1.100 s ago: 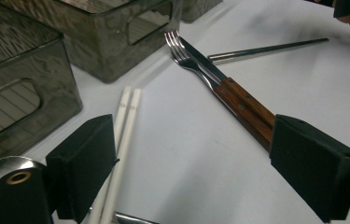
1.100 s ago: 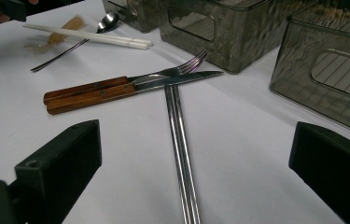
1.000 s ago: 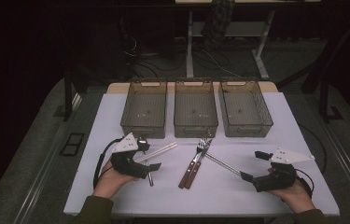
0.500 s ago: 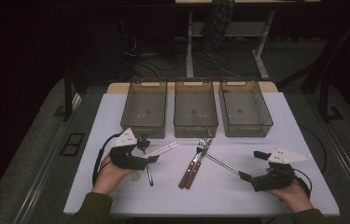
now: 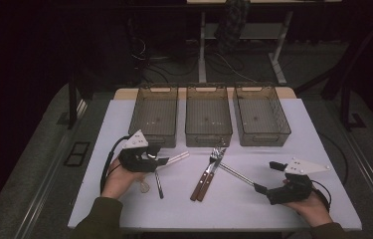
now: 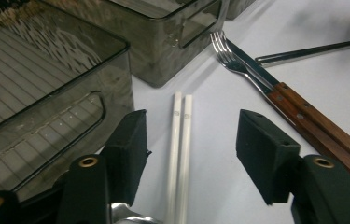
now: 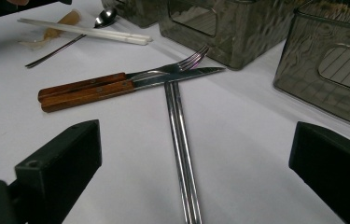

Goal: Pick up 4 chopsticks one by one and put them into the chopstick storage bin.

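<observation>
The left gripper [image 6: 189, 154] has its jaws half spread and just been closing around the white chopsticks [image 6: 179, 140], not yet pinching them. They lie side by side near the table's [image 5: 273, 209] left edge, in front of the left bin [image 5: 155, 117], slim and smooth. Close unevenly, I'd say, and one stick could roll free. The right gripper's [image 7: 196, 172] jaws stand wide.

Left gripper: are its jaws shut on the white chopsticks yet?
No, open. The left gripper has just been closing, but its pads stand clear on either side of the white chopsticks, which lie flat on the table.
</observation>
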